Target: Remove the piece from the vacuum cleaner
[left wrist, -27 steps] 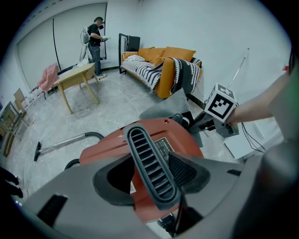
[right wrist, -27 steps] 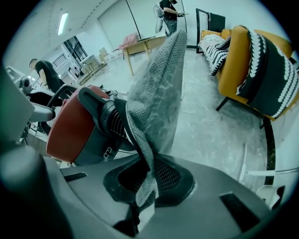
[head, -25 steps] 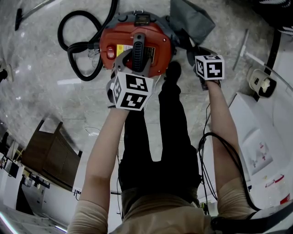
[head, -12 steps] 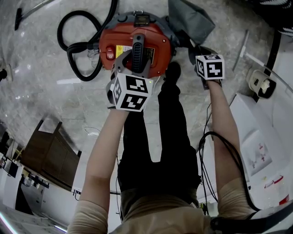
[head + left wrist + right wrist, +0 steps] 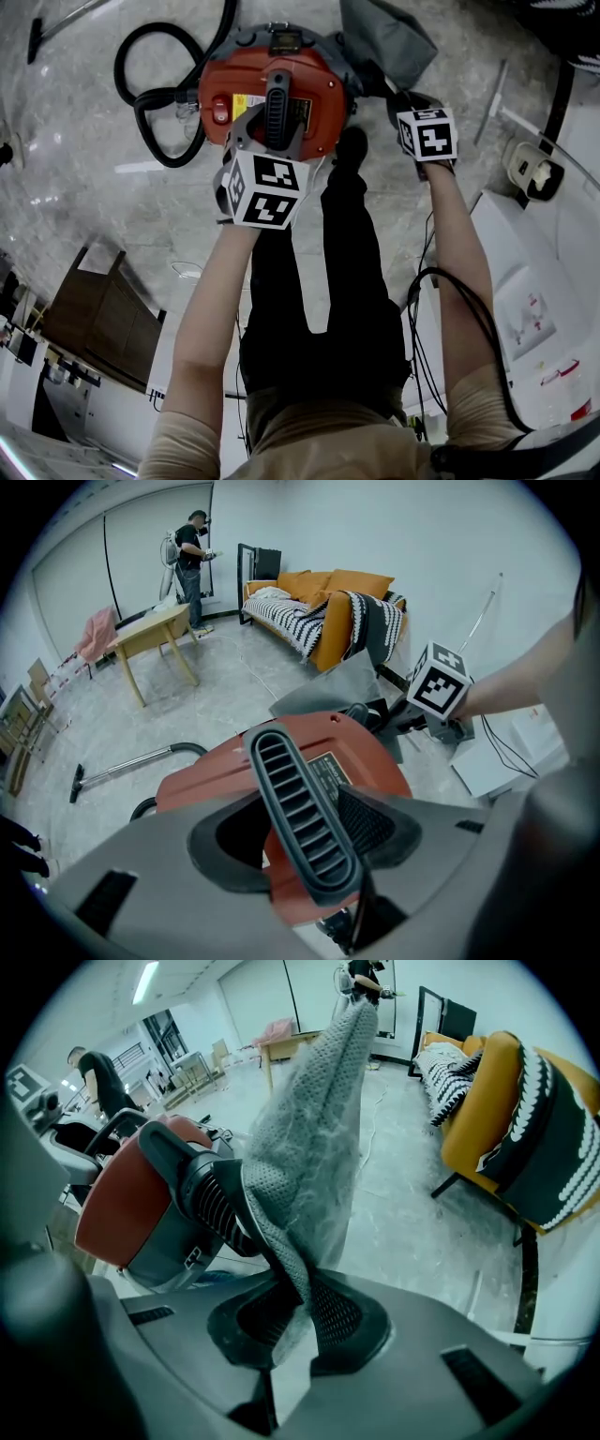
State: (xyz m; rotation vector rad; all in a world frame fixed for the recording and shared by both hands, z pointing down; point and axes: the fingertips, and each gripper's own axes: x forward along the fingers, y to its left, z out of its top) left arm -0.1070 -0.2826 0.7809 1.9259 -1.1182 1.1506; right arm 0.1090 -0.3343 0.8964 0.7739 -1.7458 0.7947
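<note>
Nothing much had shifted since earlier. Left gripper (image 5: 300, 834) fingers clamped the vacuum cleaner (image 5: 272, 94) handle (image 5: 292, 799). Right gripper (image 5: 295, 1314) fingers pinched the grey cloth bag (image 5: 314, 1138), which was fixed at the cleaner's side. It looked light, soft and limp, best held near its neck.

Grey marbled floor (image 5: 84, 216), fair bit of stuff parked on it

Red-topped vacuum cleaner (image 5: 323, 89) stands in the middle, with its black hose (image 5: 137, 111) looping over the floor on one side. A grey cloth bag (image 5: 389, 37) sits right beside it, can't tell how much of it actually rests on the floor. A metal wand (image 5: 131, 766) with a nozzle lies well off from the vacuum, a thin tube (image 5: 492, 98) and white boards (image 5: 525, 281) on the other side. Further back there's a wooden table (image 5: 155, 635) and an orange sofa (image 5: 319, 611).
</note>
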